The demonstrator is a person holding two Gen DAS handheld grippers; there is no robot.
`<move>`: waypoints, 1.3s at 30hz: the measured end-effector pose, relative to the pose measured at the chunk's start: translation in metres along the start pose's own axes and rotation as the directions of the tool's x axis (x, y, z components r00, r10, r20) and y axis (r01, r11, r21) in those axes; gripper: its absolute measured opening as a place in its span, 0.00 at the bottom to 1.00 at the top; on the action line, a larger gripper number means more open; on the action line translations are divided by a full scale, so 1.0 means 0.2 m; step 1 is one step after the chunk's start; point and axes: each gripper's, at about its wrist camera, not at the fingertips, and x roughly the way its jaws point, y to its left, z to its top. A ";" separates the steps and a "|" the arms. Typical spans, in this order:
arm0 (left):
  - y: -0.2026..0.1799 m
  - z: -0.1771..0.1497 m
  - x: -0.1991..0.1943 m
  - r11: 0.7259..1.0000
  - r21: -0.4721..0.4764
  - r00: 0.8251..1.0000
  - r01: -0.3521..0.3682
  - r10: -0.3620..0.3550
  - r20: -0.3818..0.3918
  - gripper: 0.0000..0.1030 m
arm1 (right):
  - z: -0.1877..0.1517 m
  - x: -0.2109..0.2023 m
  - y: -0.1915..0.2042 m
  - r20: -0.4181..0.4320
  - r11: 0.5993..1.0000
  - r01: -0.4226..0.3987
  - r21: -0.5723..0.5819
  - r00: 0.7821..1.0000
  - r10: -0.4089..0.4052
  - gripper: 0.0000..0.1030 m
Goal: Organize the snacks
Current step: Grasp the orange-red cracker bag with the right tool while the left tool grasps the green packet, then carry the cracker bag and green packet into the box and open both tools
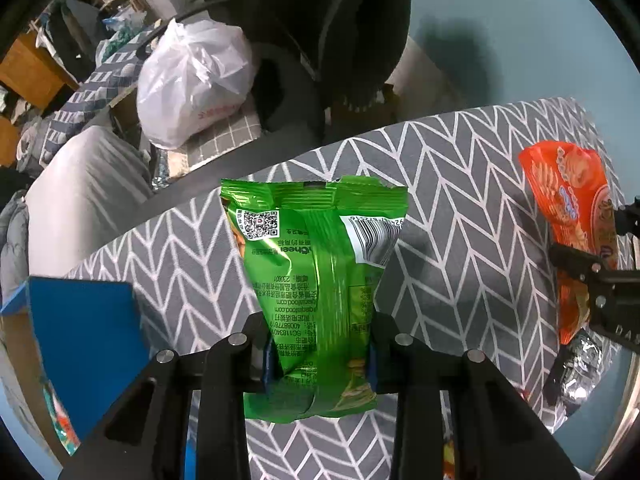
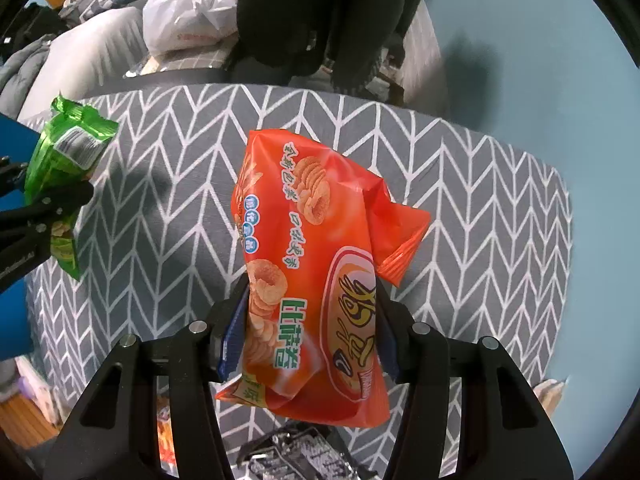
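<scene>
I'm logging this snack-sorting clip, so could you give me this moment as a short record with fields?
left gripper: shut on green snack bag, lifted above the cloth
right gripper: shut on orange snack bag, also lifted
surface: table with grey chevron cloth
nearby: blue box at left; silver packet under the orange bag

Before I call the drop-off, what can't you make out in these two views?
- Blue box: left wrist view, interior hidden; only the outer wall shows, cut by the frame edge.
- Silver packet: right wrist view, mostly covered by the orange bag and right tool.
- Green bag: front hidden in the left tool; only its back shows.
</scene>
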 end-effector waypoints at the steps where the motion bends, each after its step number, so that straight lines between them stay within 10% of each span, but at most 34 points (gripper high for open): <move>1: 0.01 -0.01 -0.02 1.000 -0.006 1.000 0.002 -0.002 0.004 0.33 | 0.00 -0.03 0.00 0.006 1.000 0.003 -0.004 1.000 -0.002 0.52; 39: 0.48 -0.49 -0.70 0.974 -0.226 0.992 0.029 0.001 0.129 0.33 | 0.04 -0.68 0.56 0.158 0.980 -0.046 -0.191 0.984 0.077 0.52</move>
